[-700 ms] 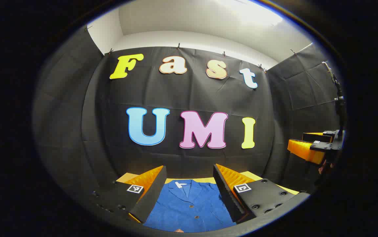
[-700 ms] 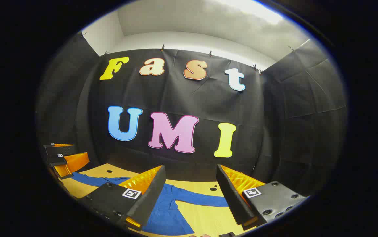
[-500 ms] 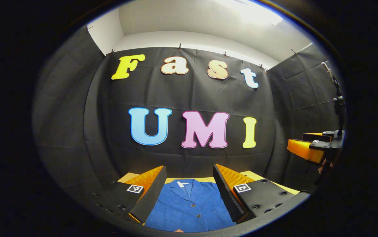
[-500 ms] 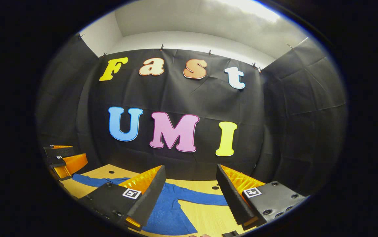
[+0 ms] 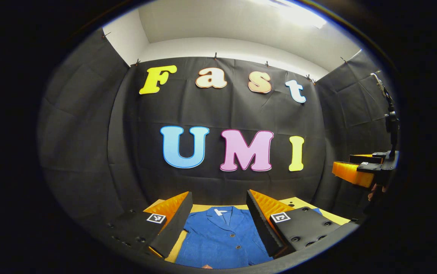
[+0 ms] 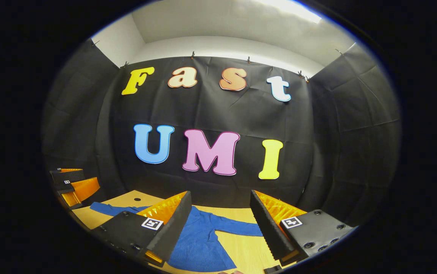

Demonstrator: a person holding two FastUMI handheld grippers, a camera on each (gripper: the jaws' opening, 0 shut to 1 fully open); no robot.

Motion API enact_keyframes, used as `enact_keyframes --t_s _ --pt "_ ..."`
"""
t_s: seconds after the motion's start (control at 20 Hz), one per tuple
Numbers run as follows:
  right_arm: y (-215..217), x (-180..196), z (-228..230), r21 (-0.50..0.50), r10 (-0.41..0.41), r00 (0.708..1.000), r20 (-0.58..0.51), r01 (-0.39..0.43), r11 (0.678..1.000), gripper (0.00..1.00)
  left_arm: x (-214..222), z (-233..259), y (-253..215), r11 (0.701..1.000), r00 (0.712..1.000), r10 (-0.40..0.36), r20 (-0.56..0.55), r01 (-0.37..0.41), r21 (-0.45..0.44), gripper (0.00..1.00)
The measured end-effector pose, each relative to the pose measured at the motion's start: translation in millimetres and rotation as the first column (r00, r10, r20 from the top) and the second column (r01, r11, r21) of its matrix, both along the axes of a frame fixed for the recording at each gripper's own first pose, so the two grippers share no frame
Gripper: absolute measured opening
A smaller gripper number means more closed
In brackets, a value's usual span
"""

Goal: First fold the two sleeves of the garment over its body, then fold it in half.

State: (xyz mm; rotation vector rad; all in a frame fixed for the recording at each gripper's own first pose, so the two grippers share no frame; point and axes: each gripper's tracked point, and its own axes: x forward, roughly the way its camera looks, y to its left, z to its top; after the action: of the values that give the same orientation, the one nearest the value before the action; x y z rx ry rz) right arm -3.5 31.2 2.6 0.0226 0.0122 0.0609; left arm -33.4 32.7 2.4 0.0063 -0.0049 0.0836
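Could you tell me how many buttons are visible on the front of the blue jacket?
2. On the blue jacket, the upper button sits below the collar and the lower button just beneath it, between the open left gripper's fingers. More may be hidden below the view's edge.

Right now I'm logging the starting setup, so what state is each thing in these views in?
Blue button-front jacket: flat on the table, unfolded.
Its right sleeve: spread out to the side, not yet folded.
Its left sleeve: spread out to the side as well.
Left claw: open, above the jacket, holding nothing.
Right claw: open, holding nothing.
Pale wooden table: carrying the jacket.
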Motion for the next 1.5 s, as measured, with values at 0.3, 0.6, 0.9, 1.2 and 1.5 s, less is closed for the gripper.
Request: enact_keyframes --t_s 0.3,0.6,0.9,1.2,1.5 --pt "-2 -1 3 0.022 -0.009 1.0 -0.005 0.009 1.0 0.96 -1 6 -2 1.0 1.0 -0.004 0.01 0.004 0.018 0.82" --pt "-7 1 0 0.009 -0.018 1.0 -0.009 0.018 1.0 0.96 5 6 2 0.999 1.0 0.002 0.004 -0.002 0.039 0.82" --pt "-17 9 -1 -0.009 -0.044 0.999 -0.009 0.044 0.999 0.96 10 -2 3 1.0 1.0 -0.008 -0.023 0.009 0.019 0.82" --pt "-23 15 -5 -0.021 -0.064 0.998 -0.027 0.063 0.998 0.96 14 -7 10 1.0 0.999 -0.002 -0.033 0.002 -0.002 0.82" --pt "-26 35 17 -0.069 -0.058 0.998 0.025 0.06 0.996 0.96 17 -11 20 1.0 0.999 0.0 -0.043 0.001 0.012 0.82"
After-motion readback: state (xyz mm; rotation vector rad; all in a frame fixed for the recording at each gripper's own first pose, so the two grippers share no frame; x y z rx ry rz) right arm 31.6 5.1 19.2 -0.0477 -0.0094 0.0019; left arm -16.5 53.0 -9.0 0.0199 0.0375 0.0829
